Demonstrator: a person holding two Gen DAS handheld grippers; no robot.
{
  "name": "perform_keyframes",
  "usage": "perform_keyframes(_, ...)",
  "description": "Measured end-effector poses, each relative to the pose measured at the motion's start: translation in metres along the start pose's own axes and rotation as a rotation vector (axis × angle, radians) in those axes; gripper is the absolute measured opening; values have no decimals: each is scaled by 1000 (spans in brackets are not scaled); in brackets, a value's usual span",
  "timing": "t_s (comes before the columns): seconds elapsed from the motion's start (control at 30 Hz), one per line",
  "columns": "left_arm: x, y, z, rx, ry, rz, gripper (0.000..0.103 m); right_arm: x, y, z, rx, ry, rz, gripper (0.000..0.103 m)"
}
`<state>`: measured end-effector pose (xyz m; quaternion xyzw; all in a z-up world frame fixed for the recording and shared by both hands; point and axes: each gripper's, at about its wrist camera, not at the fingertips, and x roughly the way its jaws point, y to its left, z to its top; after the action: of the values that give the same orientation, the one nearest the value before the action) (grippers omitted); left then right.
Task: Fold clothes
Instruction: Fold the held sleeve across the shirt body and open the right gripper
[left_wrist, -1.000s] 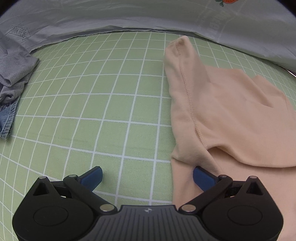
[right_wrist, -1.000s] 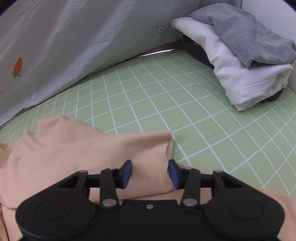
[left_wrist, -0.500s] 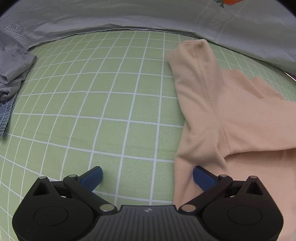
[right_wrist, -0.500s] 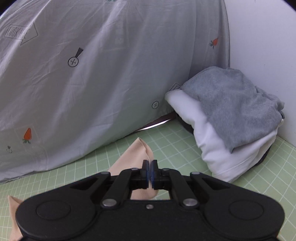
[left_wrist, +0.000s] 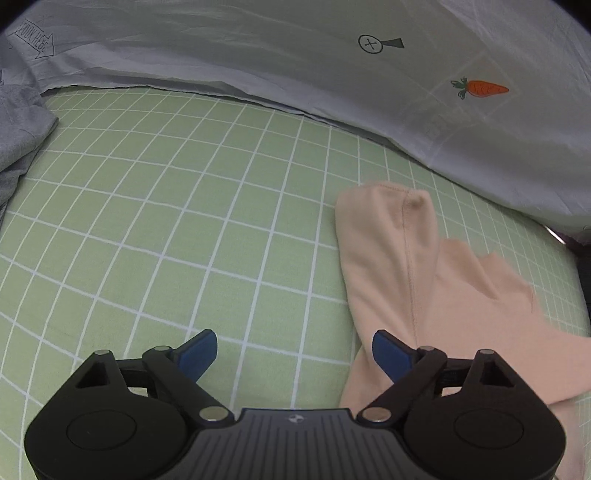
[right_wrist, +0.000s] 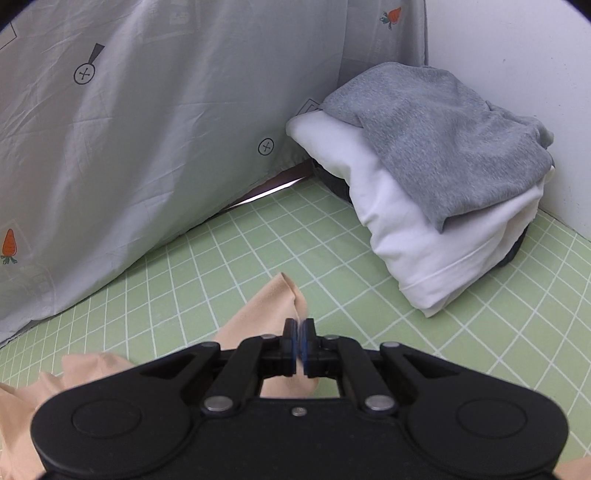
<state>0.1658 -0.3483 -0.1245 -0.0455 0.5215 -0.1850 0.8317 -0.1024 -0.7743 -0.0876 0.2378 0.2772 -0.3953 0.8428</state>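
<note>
Right gripper (right_wrist: 298, 345) pinched nearly closed on a thin fold of the peach garment (right_wrist: 269, 314) — cloth peaks just ahead of the tips and drapes back and left beneath the body. Bite looks shallow; only an edge of fabric sits between the blue pads.

Left gripper (left_wrist: 291, 352) spread wide, holding nothing. Its right finger (left_wrist: 388, 354) rides over the garment's near edge; its left finger over bare green grid sheet (left_wrist: 184, 221). The peach garment (left_wrist: 424, 295) lies ahead and to the right of it, one sleeve-like lobe with a stitched seam pointing away toward the grey printed bedsheet (left_wrist: 295, 55).

Risks, as judged:
- Thin pinch may slip if the right hand pulls fast — the stretchy knit would slide out and the fold collapse.
- With the left end unpinned, any pull drags the whole garment across the sheet instead of tensioning it; result a skewed fold.
- Left hand closing where it is might catch only one layer, or sheet with it.
- Stack of folded clothes (right_wrist: 443, 184), forward and right of the right gripper, near enough to be clipped by a wide swing.
</note>
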Motion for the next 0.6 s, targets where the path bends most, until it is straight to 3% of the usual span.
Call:
perform_keyframes(0.13, 29, -11, 30, -25, -4, -89, 73, 4, -4, -2, 21, 12, 6, 3)
perform_keyframes(0.3, 54, -19, 55, -28, 1, -132, 68, 11, -10, -2, 67, 35, 10, 3)
perform_keyframes(0.37, 58, -19, 63, -35, -7, -150, 62, 13, -12, -2, 81, 39, 15, 3)
perform_keyframes(0.4, 61, -20, 67, -33, -10, -159, 54, 14, -13, -2, 84, 41, 17, 3)
perform_keyframes(0.47, 66, -22, 75, -24, -14, -170, 25, 16, -14, -2, 92, 46, 19, 3)
perform_keyframes(0.5, 68, -23, 78, -20, -19, -170, 2, 17, -14, -2, 93, 47, 19, 3)
perform_keyframes(0.6, 66, -27, 87, 24, -64, -159, 0, 19, -14, -1, 87, 45, 11, 3)
